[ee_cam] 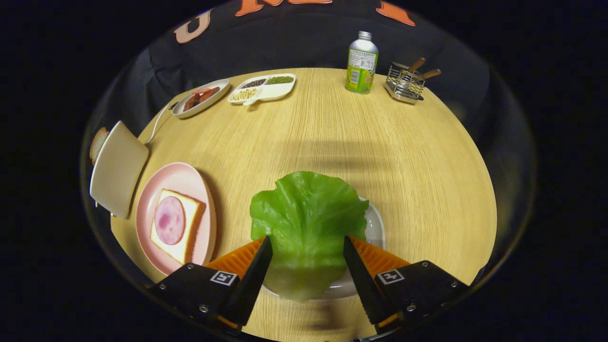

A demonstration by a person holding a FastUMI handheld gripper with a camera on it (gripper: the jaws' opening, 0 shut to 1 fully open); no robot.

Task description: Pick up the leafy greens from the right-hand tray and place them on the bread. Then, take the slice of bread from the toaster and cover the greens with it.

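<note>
Gripper point(308, 243), fingers spread wide to either side of the lettuce point(306, 223), neither visibly pressing it. The leaf lies on the tray point(375, 228) between and just ahead of the fingers. It looks light, limp and easily torn; the thicker stem end nearest the fingers seems the best hold. Left, on the plate point(175, 178), waits the bread point(187, 228); beyond it, the toaster point(116, 168). Open table point(332, 133) lies between tray and plate.

table point(332, 142): light wood grain, matt
leafy greens point(306, 223): waxy, veined, slight gloss
pink plate point(178, 180): smooth, satin
bottle point(361, 64): metal, paper label
rack point(404, 84), upper right: shiny wire
gripper point(308, 251): open, ribbed pads point(237, 260)
</note>
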